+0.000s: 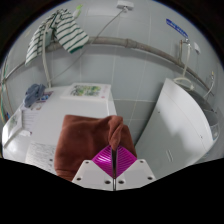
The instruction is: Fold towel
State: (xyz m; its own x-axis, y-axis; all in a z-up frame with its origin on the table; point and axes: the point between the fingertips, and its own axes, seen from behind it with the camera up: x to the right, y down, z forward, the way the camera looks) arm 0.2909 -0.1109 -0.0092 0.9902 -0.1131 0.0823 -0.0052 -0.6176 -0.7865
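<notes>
A brown towel (85,143) lies on a white surface (40,140) just ahead of the fingers. One part of it is drawn up into a peak (116,128) that runs down between the magenta pads. My gripper (112,163) is shut on this pinched fold of towel, with the pads (100,160) pressed together and the cloth rising from their tips. The rest of the towel spreads to the left of the fingers.
A striped green and white cloth (62,30) hangs over a rail at the back. A white box with green print (88,92) stands beyond the towel. A blue item (35,95) lies left of the box. A white curved basin or tub (185,120) is to the right.
</notes>
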